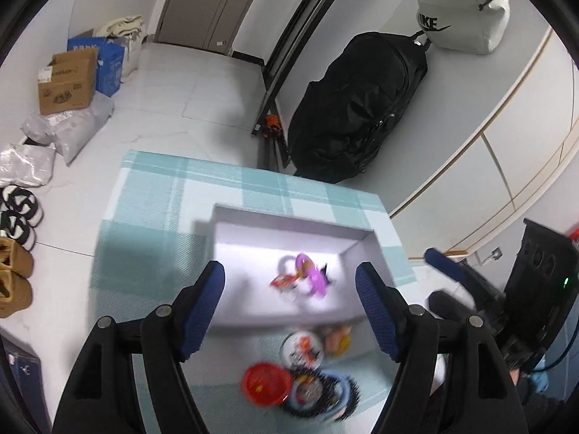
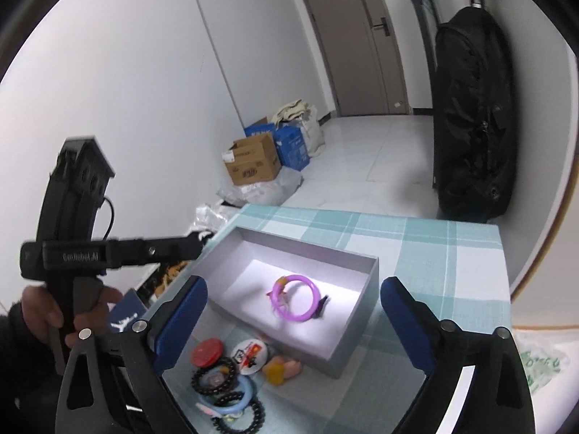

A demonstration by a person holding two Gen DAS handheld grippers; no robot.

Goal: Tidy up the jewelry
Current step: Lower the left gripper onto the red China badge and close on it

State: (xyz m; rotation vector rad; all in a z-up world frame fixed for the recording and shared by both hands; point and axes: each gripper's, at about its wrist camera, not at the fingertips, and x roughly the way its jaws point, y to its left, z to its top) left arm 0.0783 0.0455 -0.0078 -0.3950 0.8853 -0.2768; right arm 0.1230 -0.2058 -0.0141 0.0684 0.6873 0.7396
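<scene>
A shallow white box [image 1: 365, 242] [image 2: 358, 322] stands on the teal checked tablecloth [image 1: 152, 217] [image 2: 434, 253]. Inside it lie a purple bracelet [image 1: 313, 275] [image 2: 295, 302], a small red piece [image 1: 282, 282] and a dark piece [image 2: 322, 305]. In front of the box lies a pile: a red disc [image 1: 267, 383] [image 2: 206, 351], a white badge [image 1: 302, 349] [image 2: 248, 354], black bead bracelets [image 1: 347, 394] [image 2: 213, 378], a blue ring [image 2: 235, 398], a yellow-pink piece [image 1: 338, 340] [image 2: 282, 369]. My left gripper [image 1: 289, 311] is open and empty above the box's near edge. My right gripper [image 2: 293, 325] is open and empty over the box.
The left gripper's body and the hand holding it [image 2: 65, 253] are at the left of the right wrist view. A black bag [image 1: 354, 108] [image 2: 470, 126] stands beyond the table. Cardboard boxes [image 1: 68, 79] [image 2: 253, 162], plastic bags and shoes [image 1: 14, 253] lie on the floor.
</scene>
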